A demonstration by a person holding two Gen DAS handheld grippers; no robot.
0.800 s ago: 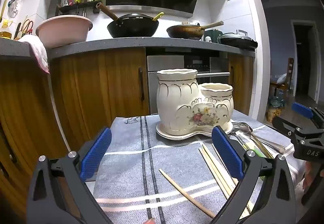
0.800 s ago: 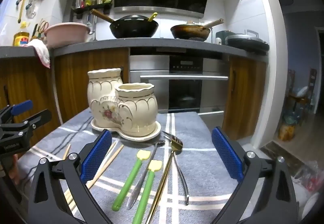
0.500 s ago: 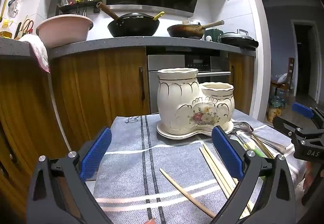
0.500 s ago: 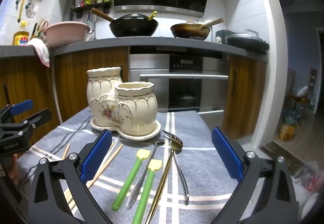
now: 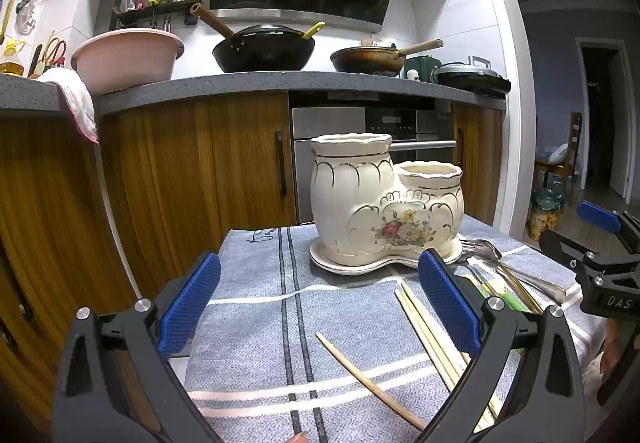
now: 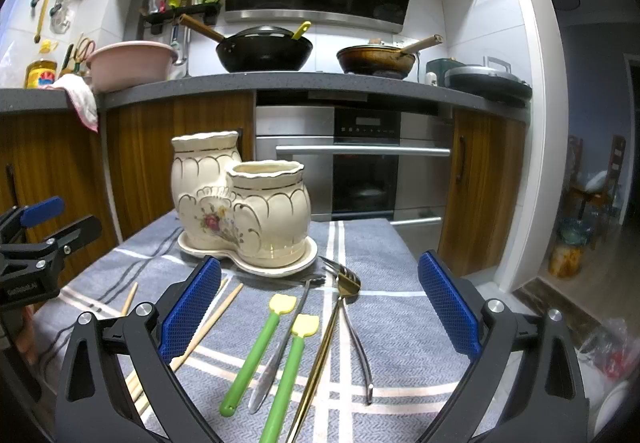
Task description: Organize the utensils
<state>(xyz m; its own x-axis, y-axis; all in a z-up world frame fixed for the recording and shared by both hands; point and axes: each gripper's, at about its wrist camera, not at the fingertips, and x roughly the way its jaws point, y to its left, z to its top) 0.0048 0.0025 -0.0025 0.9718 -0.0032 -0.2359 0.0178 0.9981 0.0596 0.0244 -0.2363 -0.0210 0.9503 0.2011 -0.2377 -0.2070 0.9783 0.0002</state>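
A cream ceramic two-cup utensil holder (image 5: 384, 207) (image 6: 240, 203) with a flower print stands on its saucer at the far side of a grey striped cloth. Wooden chopsticks (image 5: 424, 323) (image 6: 208, 323) lie loose in front of it. Two green-handled spatulas (image 6: 256, 347), a gold fork (image 6: 332, 327) and steel cutlery (image 6: 356, 331) lie to the right. My left gripper (image 5: 318, 303) hovers open above the cloth, with nothing between its blue pads. My right gripper (image 6: 318, 303) is open over the cutlery, also holding nothing.
The cloth-covered table (image 5: 256, 307) ends just behind the holder. Beyond it run wooden cabinets (image 5: 192, 171), an oven (image 6: 360, 163) and a counter with a pink basin (image 5: 126, 57) and pans (image 5: 264, 49). Each gripper shows at the edge of the other's view.
Both views have shifted very slightly, so the holder sits a touch lower and to the right in frame. Nothing on the table has moved and both grippers stay open.
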